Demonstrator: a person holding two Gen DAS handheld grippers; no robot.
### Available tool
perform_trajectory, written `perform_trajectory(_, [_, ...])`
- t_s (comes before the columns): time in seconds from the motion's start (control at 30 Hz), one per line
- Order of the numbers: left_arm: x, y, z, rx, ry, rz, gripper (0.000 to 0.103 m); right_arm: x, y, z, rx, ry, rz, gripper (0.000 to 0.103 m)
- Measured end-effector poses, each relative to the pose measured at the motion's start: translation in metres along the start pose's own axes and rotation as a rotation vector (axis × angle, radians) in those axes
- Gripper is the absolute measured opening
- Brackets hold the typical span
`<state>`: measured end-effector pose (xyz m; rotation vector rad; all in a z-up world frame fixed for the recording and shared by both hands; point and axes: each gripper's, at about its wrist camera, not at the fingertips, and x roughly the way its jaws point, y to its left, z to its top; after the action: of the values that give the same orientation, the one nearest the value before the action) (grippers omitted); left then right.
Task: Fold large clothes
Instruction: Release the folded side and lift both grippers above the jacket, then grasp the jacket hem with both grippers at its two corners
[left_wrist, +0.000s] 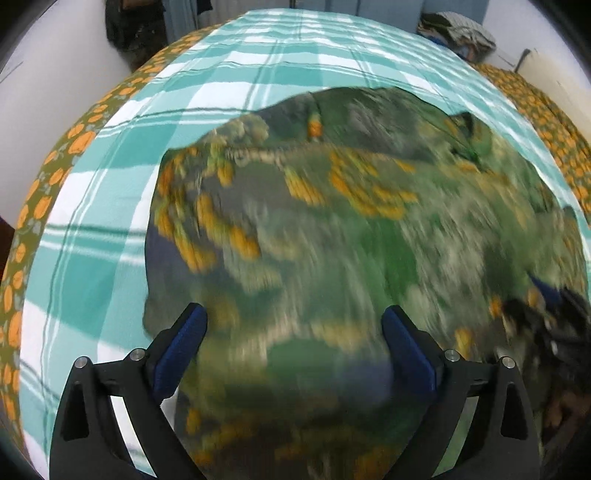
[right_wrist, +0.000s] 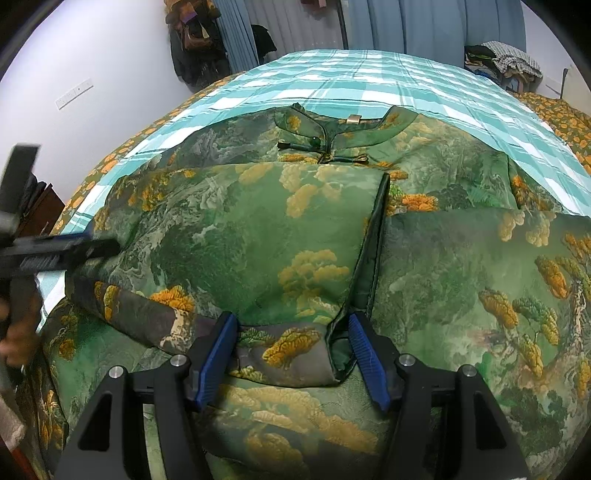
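My left gripper (left_wrist: 293, 325) hangs over the green landscape-print garment (right_wrist: 258, 236), its blue fingers (left_wrist: 192, 332) spread wide with nothing pinched between them; that view is smeared by blur. My right gripper (right_wrist: 291, 347) points down at the folded sleeve end (right_wrist: 288, 350), whose cuff lies between its fingers (right_wrist: 218, 354); I cannot tell whether the pads press on it. The garment lies spread on the bed, on a teal-and-white checked sheet (right_wrist: 369, 81), collar (right_wrist: 332, 129) toward the far end, one sleeve folded across the front. In the right view, the left gripper (right_wrist: 48, 254) appears blurred at the garment's left edge.
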<state>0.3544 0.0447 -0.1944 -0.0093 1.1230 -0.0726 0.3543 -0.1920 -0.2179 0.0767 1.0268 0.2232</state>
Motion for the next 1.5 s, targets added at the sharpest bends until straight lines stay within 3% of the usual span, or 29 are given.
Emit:
perform_trajectory(0.17, [-0.047, -0.007, -0.032, 0.011, -0.035, -0.085, 0.096, -0.026, -0.004, -0.002, 0.041, -0.043, 0.032, 0.064])
perform_trajectory(0.47, [-0.111, 0.005, -0.094, 0.034, -0.101, -0.064, 0.096, -0.105, -0.020, -0.047, 0.023, -0.097, 0.011, 0.065])
perform_trajectory(0.57, [-0.120, 0.019, -0.115, 0.036, -0.092, -0.031, 0.096, -0.129, -0.032, -0.069, 0.006, -0.069, -0.002, 0.067])
perform_trajectory(0.63, [-0.123, 0.030, -0.126, 0.035, -0.082, -0.014, 0.096, -0.148, -0.044, -0.088, -0.004, -0.047, -0.038, 0.075])
perform_trajectory(0.9, [-0.117, 0.075, -0.166, -0.027, 0.019, -0.037, 0.096, -0.208, -0.100, -0.139, 0.063, -0.014, -0.158, 0.075])
perform_trajectory(1.03, [-0.112, 0.083, -0.180, -0.055, 0.065, -0.100, 0.096, -0.221, -0.129, -0.163, 0.146, 0.045, -0.150, 0.075])
perform_trajectory(1.2, [-0.104, 0.077, -0.200, -0.034, 0.114, -0.196, 0.096, -0.226, -0.142, -0.191, 0.135, 0.169, -0.120, 0.075])
perform_trajectory(1.37, [-0.093, 0.064, -0.214, 0.008, 0.164, -0.220, 0.096, -0.216, -0.141, -0.217, 0.115, 0.291, -0.068, 0.075])
perform_trajectory(1.5, [-0.092, 0.058, -0.219, 0.020, 0.170, -0.227, 0.096, -0.206, -0.146, -0.232, 0.175, 0.328, 0.015, 0.075])
